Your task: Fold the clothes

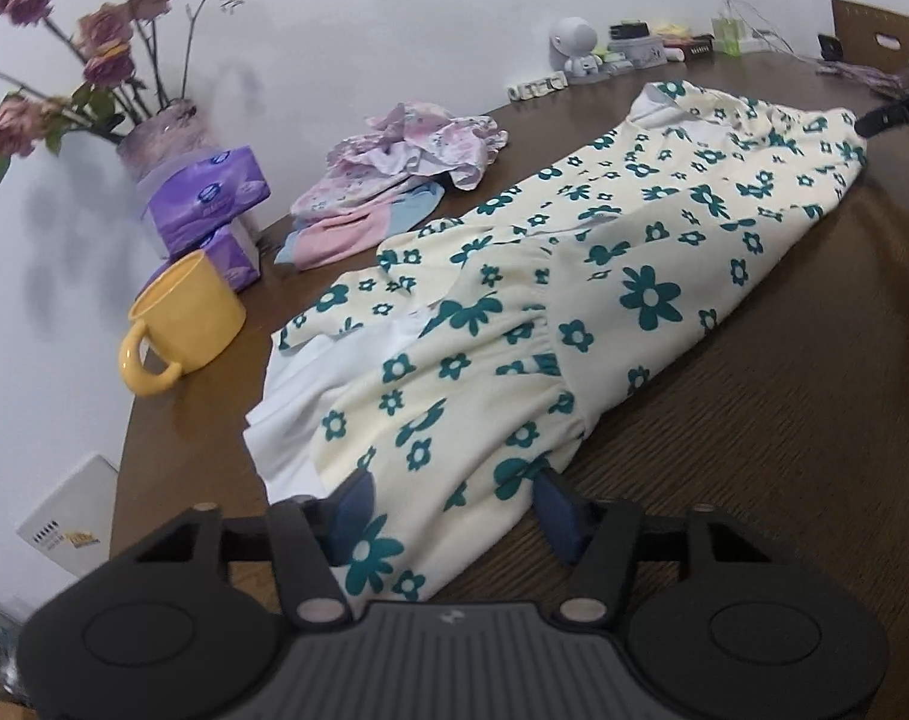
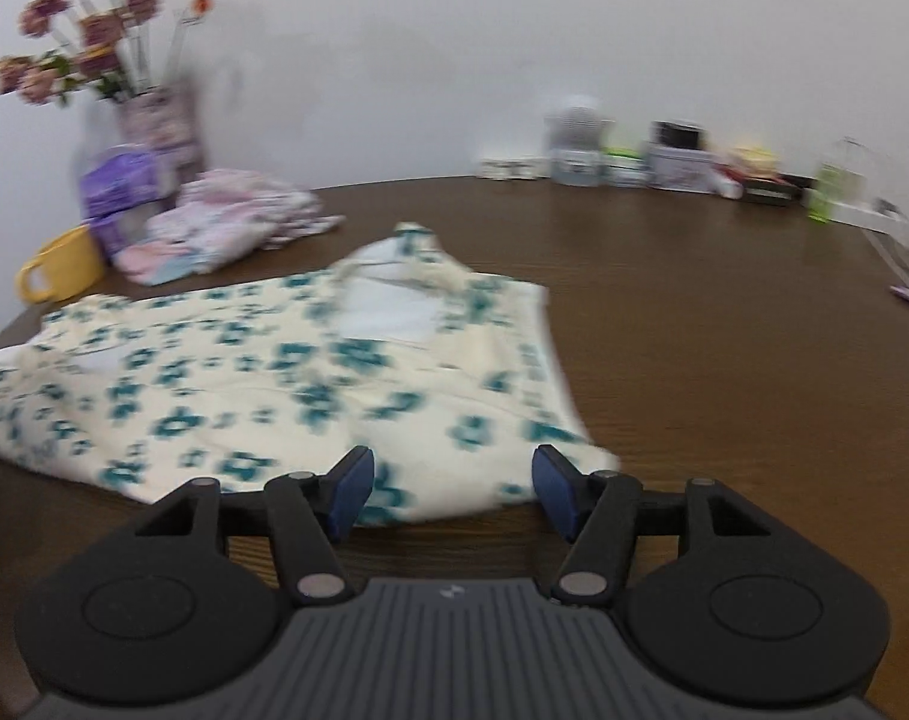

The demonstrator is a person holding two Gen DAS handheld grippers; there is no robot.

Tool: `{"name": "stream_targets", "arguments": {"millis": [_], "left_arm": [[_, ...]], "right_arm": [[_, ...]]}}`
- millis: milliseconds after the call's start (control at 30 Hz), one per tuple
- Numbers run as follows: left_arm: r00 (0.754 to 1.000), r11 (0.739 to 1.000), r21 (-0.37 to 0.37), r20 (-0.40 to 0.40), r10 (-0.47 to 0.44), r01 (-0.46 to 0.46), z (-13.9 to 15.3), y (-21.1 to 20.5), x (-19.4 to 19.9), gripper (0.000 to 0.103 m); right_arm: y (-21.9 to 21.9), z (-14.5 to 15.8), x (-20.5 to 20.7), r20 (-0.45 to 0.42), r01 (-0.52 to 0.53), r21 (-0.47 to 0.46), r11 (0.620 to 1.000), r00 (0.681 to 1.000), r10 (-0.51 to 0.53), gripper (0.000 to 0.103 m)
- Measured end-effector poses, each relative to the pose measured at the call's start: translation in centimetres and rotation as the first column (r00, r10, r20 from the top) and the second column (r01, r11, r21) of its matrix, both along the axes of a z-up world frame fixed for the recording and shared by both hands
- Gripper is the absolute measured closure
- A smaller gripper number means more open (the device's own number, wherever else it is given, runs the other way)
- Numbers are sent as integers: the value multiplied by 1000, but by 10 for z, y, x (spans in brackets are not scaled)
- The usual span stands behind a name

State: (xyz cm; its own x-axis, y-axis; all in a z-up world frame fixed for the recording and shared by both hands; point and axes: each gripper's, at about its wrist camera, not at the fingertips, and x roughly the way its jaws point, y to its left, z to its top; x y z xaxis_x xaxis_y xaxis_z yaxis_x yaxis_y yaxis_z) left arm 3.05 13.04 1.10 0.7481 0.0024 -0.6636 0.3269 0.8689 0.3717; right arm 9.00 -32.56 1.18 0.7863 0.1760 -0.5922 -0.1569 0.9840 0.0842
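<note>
Left wrist view
Garment: a cream dress [image 1: 574, 276] with teal flowers is lying lengthwise on the brown table [image 1: 784, 420], its hem end nearest the camera.
Left gripper [image 1: 454, 516]: its fingers are standing apart, the hem lying between the blue pads [image 1: 352, 510]; the pads are not pressing on the cloth.
Surroundings: a yellow mug [image 1: 178, 318], purple tissue packs [image 1: 208, 198], a vase of roses [image 1: 160, 138] and a pile of pink clothes [image 1: 394, 180] are sitting to the left of the dress.

Right wrist view
Garment: the dress [image 2: 274, 384] is showing blurred, spreading leftward across the table [image 2: 724, 360].
Right gripper [image 2: 451, 489]: its fingers are standing apart, with a corner of the cloth lying between them, unclamped.
Background: small items [image 2: 664, 165] are lining the wall.
</note>
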Motion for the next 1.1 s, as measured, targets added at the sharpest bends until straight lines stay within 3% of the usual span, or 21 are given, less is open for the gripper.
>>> {"name": "stream_targets", "arguments": {"millis": [133, 200, 233, 300, 367, 400, 867, 1100], "left_arm": [[1000, 998, 56, -1, -24, 24, -3, -11, 0, 72], [1000, 995, 92, -3, -29, 29, -5, -17, 0, 90], [1000, 993, 113, -3, -22, 22, -7, -20, 1, 91], [1000, 986, 167, 0, -13, 13, -10, -26, 1, 96], [1000, 976, 217, 4, -9, 8, -14, -32, -1, 98], [1000, 972, 236, 6, -11, 9, -15, -34, -2, 98], [997, 945, 322, 65, 37, -56, -26, -37, -13, 99], [993, 943, 320, 96, 68, -95, -21, -32, -15, 98]], "right_arm": [[-16, -8, 12, 5, 47, 7, 999, 999, -47, 40], [-23, -12, 22, -15, 53, 36, 998, 998, -53, 39], [-28, -15, 26, -31, 51, 61, 997, 998, -50, 39], [-35, -19, 31, -60, 38, 103, 994, 998, -32, 52], [-40, -22, 31, -72, 11, 150, 989, 997, 0, 78], [-39, -22, 30, -69, 2, 155, 988, 998, 8, 81], [-36, -26, 26, -42, -13, 121, 993, 999, 19, 79], [-35, -26, 24, -37, -15, 97, 995, 999, 18, 75]]}}
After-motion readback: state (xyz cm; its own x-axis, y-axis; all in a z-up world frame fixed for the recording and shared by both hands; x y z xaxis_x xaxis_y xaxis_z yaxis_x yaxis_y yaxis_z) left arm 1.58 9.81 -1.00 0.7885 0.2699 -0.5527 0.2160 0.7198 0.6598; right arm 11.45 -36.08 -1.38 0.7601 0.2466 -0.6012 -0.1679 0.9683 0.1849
